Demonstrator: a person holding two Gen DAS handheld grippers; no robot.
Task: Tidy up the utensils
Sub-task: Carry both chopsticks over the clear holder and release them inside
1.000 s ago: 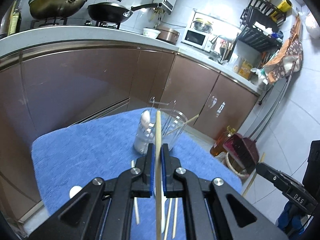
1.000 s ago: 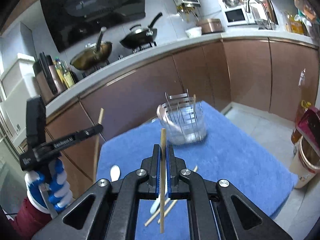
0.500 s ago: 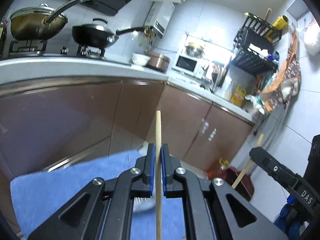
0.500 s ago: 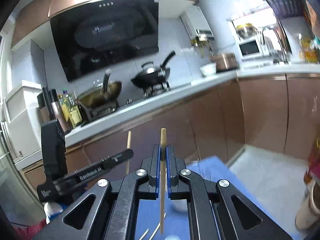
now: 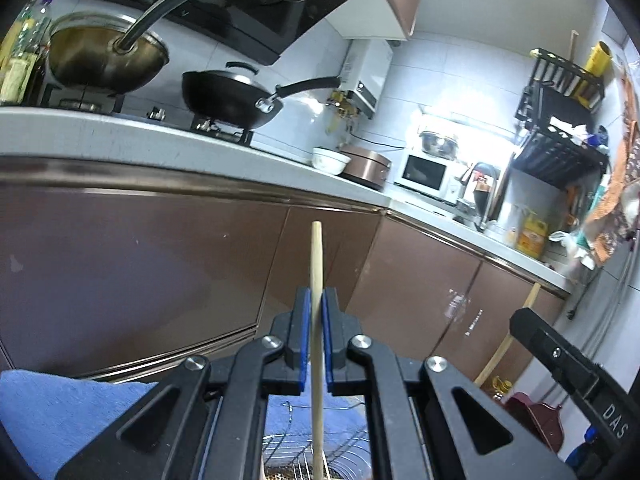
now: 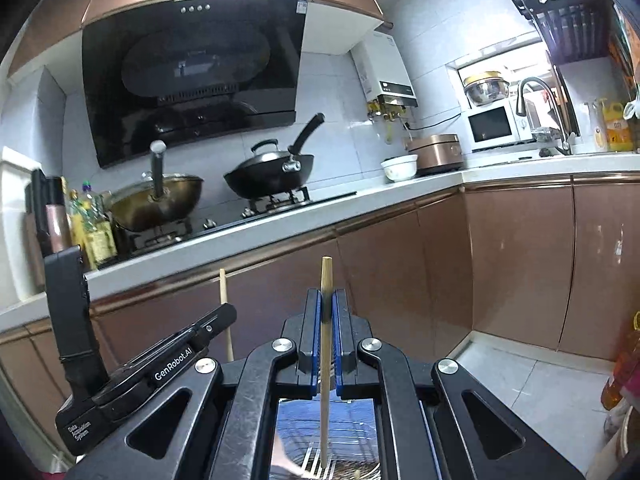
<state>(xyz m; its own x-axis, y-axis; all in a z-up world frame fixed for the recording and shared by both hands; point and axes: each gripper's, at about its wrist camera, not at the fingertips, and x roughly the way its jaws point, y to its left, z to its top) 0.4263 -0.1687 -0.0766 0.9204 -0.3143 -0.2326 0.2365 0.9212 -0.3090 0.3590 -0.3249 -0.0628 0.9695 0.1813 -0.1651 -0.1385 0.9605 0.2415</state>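
My left gripper (image 5: 315, 300) is shut on a wooden chopstick (image 5: 316, 264) that stands upright between its blue pads, its lower end reaching down toward the wire utensil holder (image 5: 320, 458) seen beneath the jaws. My right gripper (image 6: 326, 300) is shut on a second upright chopstick (image 6: 325, 280), whose lower end hangs over the same wire holder (image 6: 324, 460). Each view catches the other gripper: the right one (image 5: 568, 364) with its chopstick (image 5: 508, 340) at the right edge, the left one (image 6: 152, 368) with its chopstick (image 6: 225, 308) at the left. The holder stands on a blue towel (image 5: 60, 412).
Brown cabinets (image 5: 160, 264) under a white counter (image 6: 280, 216) fill the background. A brass wok (image 6: 156, 200), a black wok (image 6: 272, 176), a bowl (image 6: 398, 168) and a microwave (image 6: 492, 126) stand on the counter. Bottles (image 6: 620, 376) sit on the floor at right.
Both grippers have travelled forward over the towel, each keeping its chopstick. The wire holder, which stood ahead of them, now lies directly below the jaws, and the loose utensils on the towel are out of sight.
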